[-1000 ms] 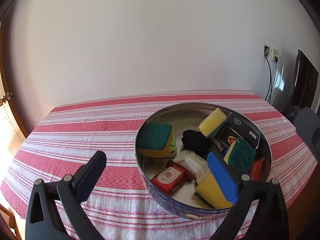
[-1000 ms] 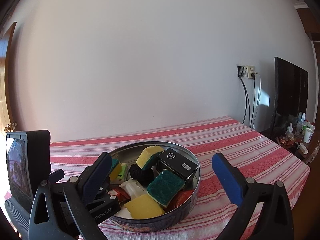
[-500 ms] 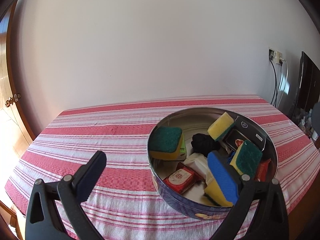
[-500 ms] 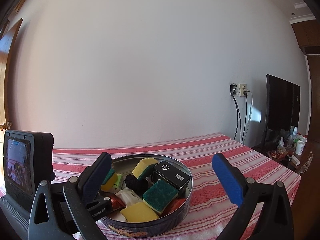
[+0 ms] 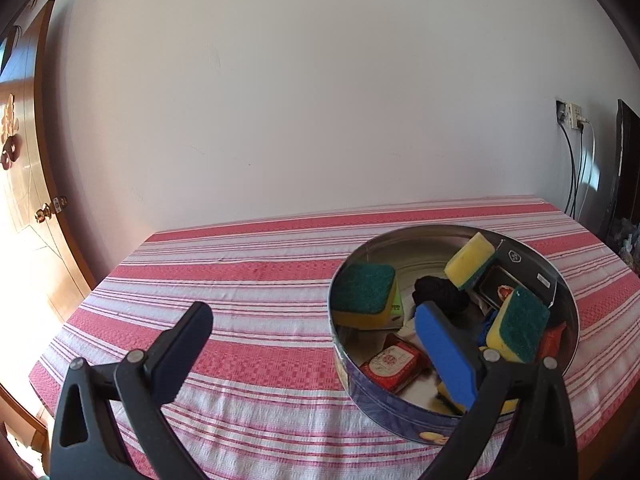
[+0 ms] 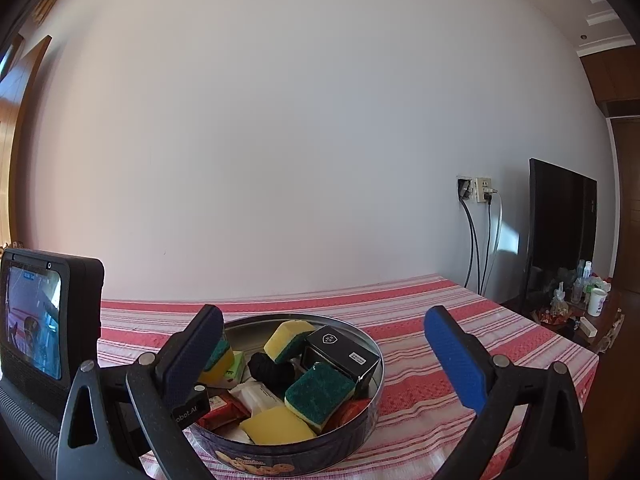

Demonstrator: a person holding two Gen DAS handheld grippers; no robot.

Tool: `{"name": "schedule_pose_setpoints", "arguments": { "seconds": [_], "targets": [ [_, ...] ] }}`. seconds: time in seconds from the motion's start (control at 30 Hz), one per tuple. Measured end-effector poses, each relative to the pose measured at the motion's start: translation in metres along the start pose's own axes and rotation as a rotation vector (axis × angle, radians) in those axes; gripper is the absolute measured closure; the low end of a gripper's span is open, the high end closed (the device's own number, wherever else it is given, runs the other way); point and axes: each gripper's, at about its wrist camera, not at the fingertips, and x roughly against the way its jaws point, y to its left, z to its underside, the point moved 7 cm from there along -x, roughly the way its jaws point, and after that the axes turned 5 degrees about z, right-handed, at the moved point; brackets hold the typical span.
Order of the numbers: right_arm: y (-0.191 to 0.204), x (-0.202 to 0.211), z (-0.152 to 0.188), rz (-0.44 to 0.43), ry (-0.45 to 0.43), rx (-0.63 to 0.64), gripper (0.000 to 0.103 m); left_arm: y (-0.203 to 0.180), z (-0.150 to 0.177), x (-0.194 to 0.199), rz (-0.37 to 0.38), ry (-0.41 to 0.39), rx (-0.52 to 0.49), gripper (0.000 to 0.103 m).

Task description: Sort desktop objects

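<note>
A round blue biscuit tin [image 5: 400,412] [image 6: 352,440] stands on the red-and-white striped tablecloth [image 5: 248,296]. Inside lie several yellow-green sponges [image 5: 366,294] [image 6: 318,394], a black box [image 6: 342,350], a black bundle [image 5: 438,294], a red packet [image 5: 394,364] and a white packet [image 6: 256,394]. My left gripper [image 5: 316,354] is open and empty, its right finger over the tin's near side. My right gripper [image 6: 328,360] is open and empty, held above and in front of the tin. The left gripper's body with its screen [image 6: 36,320] shows at the left of the right wrist view.
A white wall backs the table. A wooden door [image 5: 28,200] with a knob is at the left. A wall socket with cables [image 6: 478,200] and a dark screen [image 6: 560,232] are at the right, with a cluttered side table [image 6: 580,304] of bottles and a cup.
Both grippers have drawn back and lifted away from the tin, so it looks smaller and more wall shows. In the left wrist view the tin has shifted right. Both jaws stayed open.
</note>
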Motion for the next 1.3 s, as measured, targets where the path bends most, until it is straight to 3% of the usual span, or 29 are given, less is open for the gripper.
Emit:
{"name": "schedule_pose_setpoints", "arguments": {
  "seconds": [0.77,1.3],
  "targets": [
    [-0.002,-0.004,0.0,0.007,0.006,0.0,0.001,0.002,0.003,0.001,0.059,0.036,0.022,0.001],
    [0.001,-0.006,0.001,-0.007,0.007,0.005,0.001,0.011,0.005,-0.002,0.054,0.048,0.049,0.001]
  ]
}}
